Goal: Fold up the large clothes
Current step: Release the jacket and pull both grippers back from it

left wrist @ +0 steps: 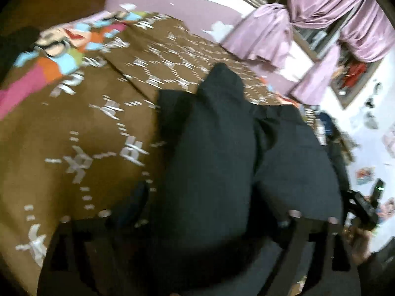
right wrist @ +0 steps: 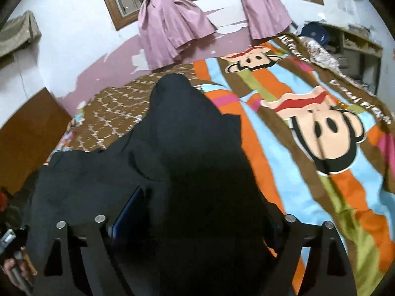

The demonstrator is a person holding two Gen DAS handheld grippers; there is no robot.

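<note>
A large dark garment (left wrist: 222,148) lies bunched on the bed and runs away from both grippers. Its near edge drapes over my left gripper (left wrist: 197,222), hiding the fingertips. The blurred left finger (left wrist: 138,197) stands well out to the side. In the right wrist view the same garment (right wrist: 187,148) fills the space between the fingers of my right gripper (right wrist: 197,217). That gripper's blue left pad (right wrist: 128,212) shows far from the middle, so the jaws stand apart with cloth over and between them. Each view catches the other gripper at its edge, held by a hand (left wrist: 358,241).
The bed carries a brown patterned cover (left wrist: 86,123) and a bright striped cartoon blanket (right wrist: 308,135). Pink curtains (right wrist: 170,24) hang at the window behind. A wooden board (right wrist: 27,143) stands at the left, and cluttered shelves (right wrist: 358,46) stand at the far right.
</note>
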